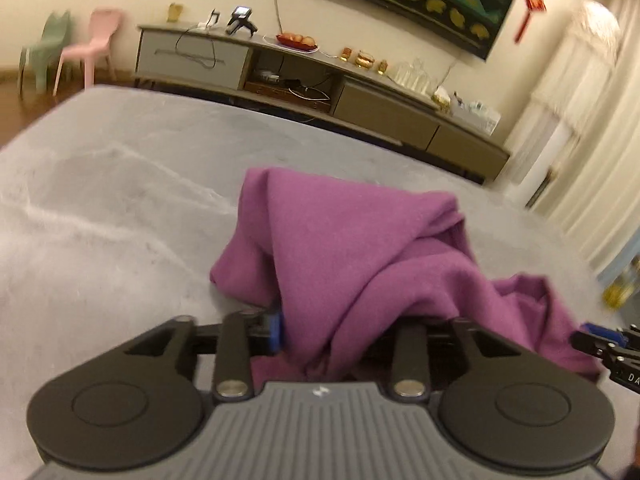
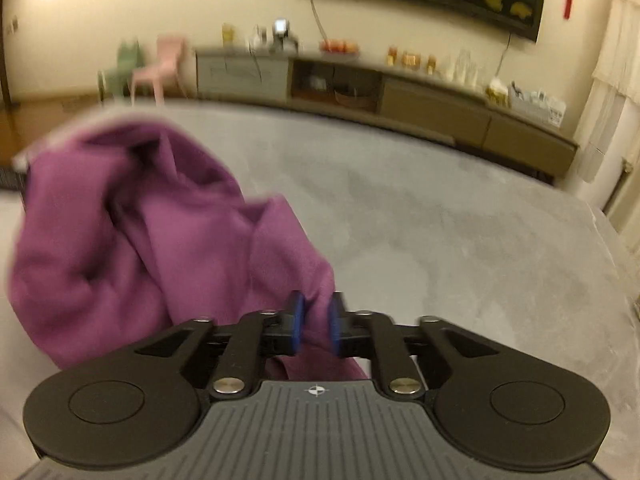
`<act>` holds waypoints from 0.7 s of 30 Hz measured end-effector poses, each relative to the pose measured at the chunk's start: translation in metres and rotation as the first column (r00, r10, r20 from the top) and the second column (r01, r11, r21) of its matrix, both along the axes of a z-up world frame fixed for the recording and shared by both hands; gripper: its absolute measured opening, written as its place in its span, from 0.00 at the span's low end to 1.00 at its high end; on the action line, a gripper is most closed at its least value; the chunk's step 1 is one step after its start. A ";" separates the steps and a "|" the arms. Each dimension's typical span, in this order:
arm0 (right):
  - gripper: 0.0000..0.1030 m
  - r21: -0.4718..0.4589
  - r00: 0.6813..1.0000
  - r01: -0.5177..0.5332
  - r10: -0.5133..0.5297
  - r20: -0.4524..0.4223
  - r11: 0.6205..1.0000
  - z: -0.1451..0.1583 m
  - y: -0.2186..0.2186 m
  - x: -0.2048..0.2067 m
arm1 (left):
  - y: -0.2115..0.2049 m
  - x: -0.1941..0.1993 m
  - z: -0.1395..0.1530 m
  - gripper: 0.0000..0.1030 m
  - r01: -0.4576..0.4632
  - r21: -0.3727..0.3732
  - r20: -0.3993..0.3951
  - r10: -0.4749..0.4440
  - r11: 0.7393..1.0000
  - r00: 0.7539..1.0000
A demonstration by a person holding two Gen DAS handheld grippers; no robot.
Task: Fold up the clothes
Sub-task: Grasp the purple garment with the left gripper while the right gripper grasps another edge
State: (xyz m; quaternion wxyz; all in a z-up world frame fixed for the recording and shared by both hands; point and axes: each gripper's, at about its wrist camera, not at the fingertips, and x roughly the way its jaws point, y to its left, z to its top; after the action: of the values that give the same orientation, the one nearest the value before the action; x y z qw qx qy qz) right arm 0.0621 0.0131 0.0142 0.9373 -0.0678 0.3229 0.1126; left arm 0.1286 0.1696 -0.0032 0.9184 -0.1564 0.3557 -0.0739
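The purple garment [image 1: 360,248] sits bunched on the grey bed [image 1: 120,200], lifted between both tools. The right tool [image 2: 316,326] pinches a fold; the left tool [image 1: 344,332] has cloth draped between its jaws, its grip hidden. The bulk hangs between them, nearer the left.

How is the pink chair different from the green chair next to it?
The pink chair is pink; the green chair is pale green. In both wrist views the pink chair stands nearer the long cabinet, and the green chair is farther from it. The green chair's back seems to end in two small points; the pink chair's looks plain. Both are small and stand on the floor by the wall.
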 end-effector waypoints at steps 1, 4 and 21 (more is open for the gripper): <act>0.49 0.032 1.000 -0.007 0.006 0.030 0.999 0.011 0.003 0.000 | 0.002 -0.002 0.002 0.47 -0.004 -0.029 0.001 0.004 1.000 1.000; 0.66 0.047 0.992 -0.075 0.070 0.102 0.996 0.036 0.026 0.025 | 0.006 0.001 0.005 0.49 -0.005 -0.076 -0.005 0.005 0.997 1.000; 0.01 -0.133 0.970 -0.073 0.102 0.221 0.988 0.104 0.060 0.098 | 0.029 -0.004 0.027 0.33 0.080 -0.072 0.217 -0.062 0.994 0.974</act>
State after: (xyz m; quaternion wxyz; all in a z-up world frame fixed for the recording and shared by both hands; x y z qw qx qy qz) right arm 0.1603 0.0734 0.1184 0.9562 -0.1522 0.2166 0.1252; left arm 0.1242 0.1987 0.0239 0.9412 -0.1717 0.2567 -0.1374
